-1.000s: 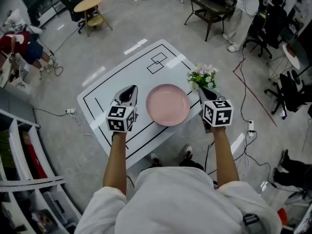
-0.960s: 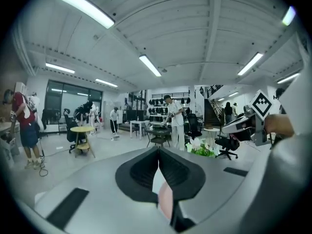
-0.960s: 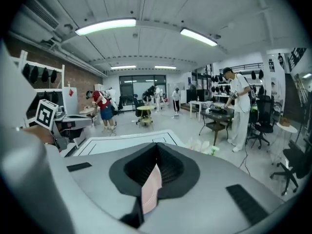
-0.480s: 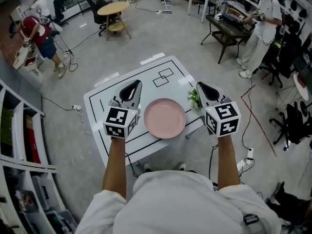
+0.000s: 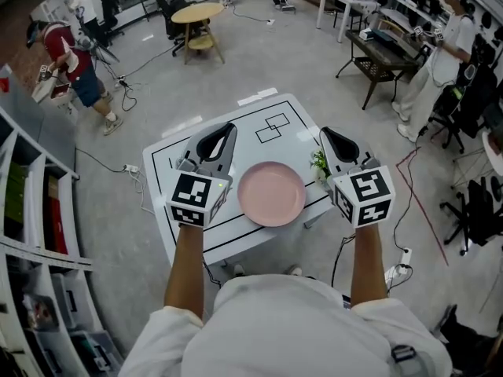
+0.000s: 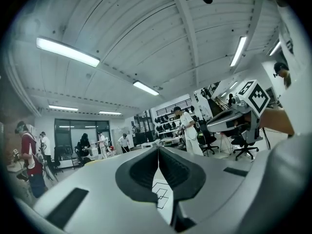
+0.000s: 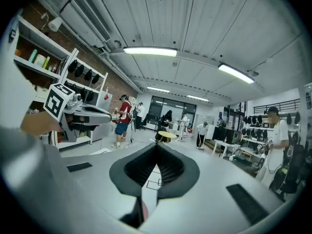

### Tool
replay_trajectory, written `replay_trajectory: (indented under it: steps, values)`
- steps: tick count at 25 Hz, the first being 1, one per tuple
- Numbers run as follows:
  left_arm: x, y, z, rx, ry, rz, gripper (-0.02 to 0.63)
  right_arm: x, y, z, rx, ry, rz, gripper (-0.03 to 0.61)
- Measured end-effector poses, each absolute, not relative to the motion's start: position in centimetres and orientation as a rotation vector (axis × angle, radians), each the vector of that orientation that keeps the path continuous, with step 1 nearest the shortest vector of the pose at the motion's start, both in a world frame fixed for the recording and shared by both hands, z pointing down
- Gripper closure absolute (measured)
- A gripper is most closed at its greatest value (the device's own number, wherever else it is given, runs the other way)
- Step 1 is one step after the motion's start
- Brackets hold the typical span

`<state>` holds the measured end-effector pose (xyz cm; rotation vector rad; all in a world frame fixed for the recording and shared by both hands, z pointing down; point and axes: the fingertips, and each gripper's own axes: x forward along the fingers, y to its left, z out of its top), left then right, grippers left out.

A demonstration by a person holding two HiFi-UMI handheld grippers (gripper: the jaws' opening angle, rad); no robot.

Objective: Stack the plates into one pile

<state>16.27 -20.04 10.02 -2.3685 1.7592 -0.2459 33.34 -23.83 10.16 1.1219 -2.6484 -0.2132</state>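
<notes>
A pink plate (image 5: 271, 194) lies on the white table (image 5: 185, 157) near its front edge; whether more plates lie under it I cannot tell. My left gripper (image 5: 226, 126) hangs in the air to the plate's left, jaws shut with nothing between them. My right gripper (image 5: 326, 134) hangs to the plate's right, raised as well, shut and empty. In the left gripper view the left gripper (image 6: 158, 150) points out level over the room. In the right gripper view the right gripper (image 7: 157, 146) does the same, and a sliver of the pink plate (image 7: 139, 211) shows below the jaws.
A small pot of flowers (image 5: 318, 162) stands on the table behind my right gripper. Black lines and two squares (image 5: 273, 126) mark the tabletop. Around it are a round wooden table (image 5: 193, 14), a dark desk (image 5: 381, 63), shelves (image 5: 35, 234) at left, office chairs and several people.
Both grippers have risen and moved a little further out over the table. The head camera has shifted, so the table and plate sit slightly to the right. The plate has not moved.
</notes>
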Motion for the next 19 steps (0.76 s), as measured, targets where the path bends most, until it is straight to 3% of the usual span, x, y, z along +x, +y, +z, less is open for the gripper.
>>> replay_trajectory:
  steps: [19]
  values:
    - [16.1,-20.4,12.4,-2.41,1.759,-0.297,0.592,32.8,-24.2,12.0,1.115,-2.609,-0.19,0.565]
